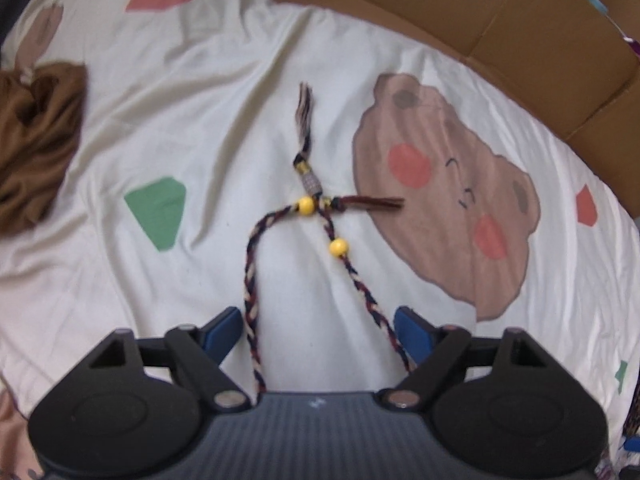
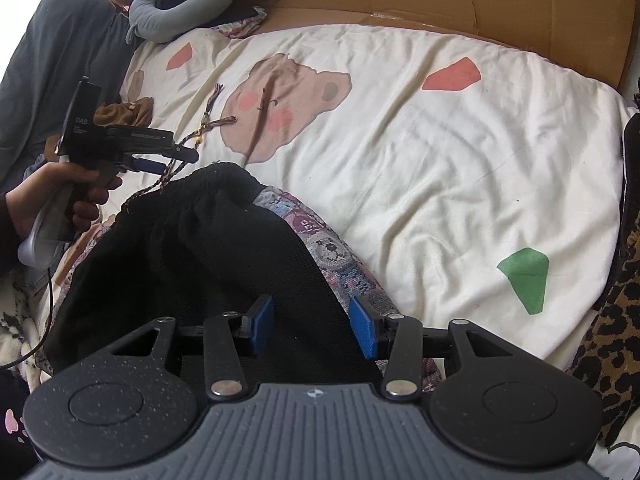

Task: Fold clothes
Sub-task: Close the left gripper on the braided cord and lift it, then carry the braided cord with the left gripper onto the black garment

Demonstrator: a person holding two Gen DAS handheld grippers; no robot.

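Lying bunched on the cartoon-bear bedsheet is a black garment with a patterned lining, its braided drawstrings trailing ahead. The right gripper is straddling its near edge, blue pads apart, not visibly pressing. The left gripper is hovering wide open over the cords, gripping nothing.

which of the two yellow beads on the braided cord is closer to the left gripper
The lower yellow bead on the right-hand strand of the braided multicolour cord is closer to the left hand-held gripper. The other yellow bead sits farther up, where the strands cross.
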